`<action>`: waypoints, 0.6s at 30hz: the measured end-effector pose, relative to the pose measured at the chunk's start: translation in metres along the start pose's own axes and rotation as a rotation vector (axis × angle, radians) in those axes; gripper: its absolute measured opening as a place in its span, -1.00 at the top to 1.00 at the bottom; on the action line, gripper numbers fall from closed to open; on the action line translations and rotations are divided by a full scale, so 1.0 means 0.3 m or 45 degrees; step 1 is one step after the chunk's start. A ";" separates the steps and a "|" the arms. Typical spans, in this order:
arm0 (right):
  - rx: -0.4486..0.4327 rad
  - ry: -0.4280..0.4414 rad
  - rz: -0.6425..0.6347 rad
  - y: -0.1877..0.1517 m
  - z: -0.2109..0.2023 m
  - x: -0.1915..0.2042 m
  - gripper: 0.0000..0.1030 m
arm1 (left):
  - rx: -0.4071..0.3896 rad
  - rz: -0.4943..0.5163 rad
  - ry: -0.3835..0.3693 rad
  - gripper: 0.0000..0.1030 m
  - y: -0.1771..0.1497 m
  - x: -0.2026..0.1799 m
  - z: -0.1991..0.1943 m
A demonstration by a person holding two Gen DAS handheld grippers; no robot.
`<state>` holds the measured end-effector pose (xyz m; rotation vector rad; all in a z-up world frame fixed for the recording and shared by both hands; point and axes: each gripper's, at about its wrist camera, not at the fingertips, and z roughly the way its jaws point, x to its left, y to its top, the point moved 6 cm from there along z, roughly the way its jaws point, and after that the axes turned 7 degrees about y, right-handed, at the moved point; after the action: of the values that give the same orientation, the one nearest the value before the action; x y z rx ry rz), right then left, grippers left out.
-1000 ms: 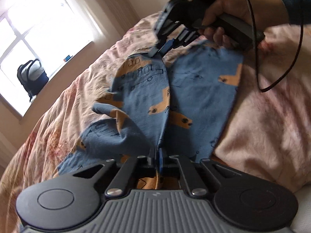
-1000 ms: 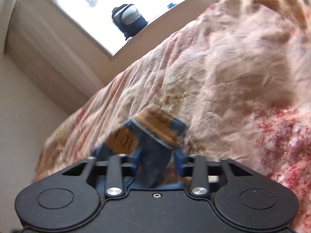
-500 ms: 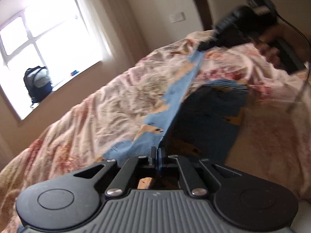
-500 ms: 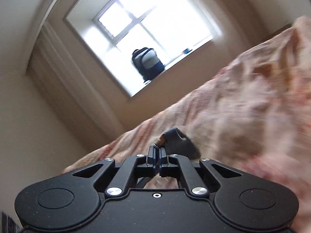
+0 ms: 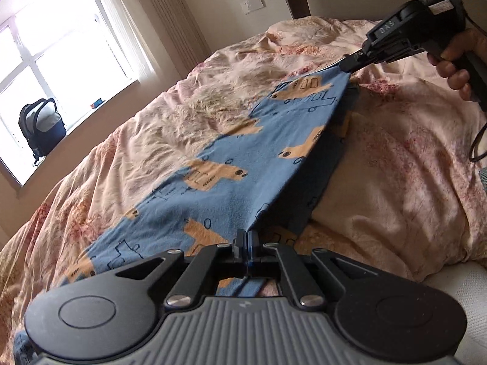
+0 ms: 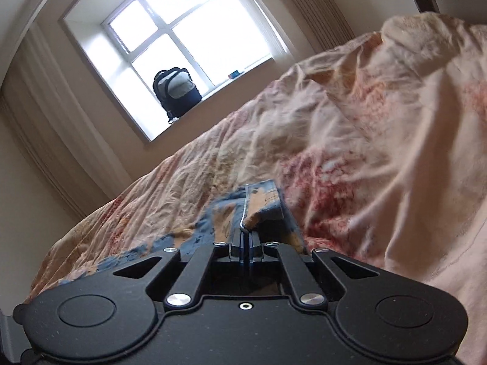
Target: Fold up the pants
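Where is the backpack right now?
The backpack sits on the windowsill, against the window, beyond the far side of the bed; it shows far left in the left wrist view.

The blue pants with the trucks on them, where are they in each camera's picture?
Left wrist view: pants stretch from bottom centre to upper right.
Right wrist view: pants bunch at lower centre, just above the gripper.
Shared landmark: backpack on the windowsill.

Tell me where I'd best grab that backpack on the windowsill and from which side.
Take the backpack by the top of its arched upper edge, reaching in from the room side and above. It stands upright on the sill against the window, so the top is the freest part; any handle there isn't clear.
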<state>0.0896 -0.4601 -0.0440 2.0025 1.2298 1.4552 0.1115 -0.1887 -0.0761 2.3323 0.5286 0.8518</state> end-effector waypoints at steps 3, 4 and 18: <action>0.021 -0.030 0.001 -0.029 0.005 -0.015 0.97 | 0.009 0.005 -0.008 1.00 -0.007 -0.010 0.012; 0.031 -0.037 0.021 -0.041 -0.007 -0.037 0.97 | 0.006 0.007 -0.011 1.00 -0.007 -0.014 0.011; 0.077 -0.203 -0.125 -0.044 -0.044 -0.051 0.31 | 0.048 -0.246 -0.102 -0.15 -0.048 0.047 -0.012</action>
<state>0.0708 -0.4678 -0.0569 2.0236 1.2973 1.2010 0.1168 -0.1689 -0.0769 2.2934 0.7276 0.6611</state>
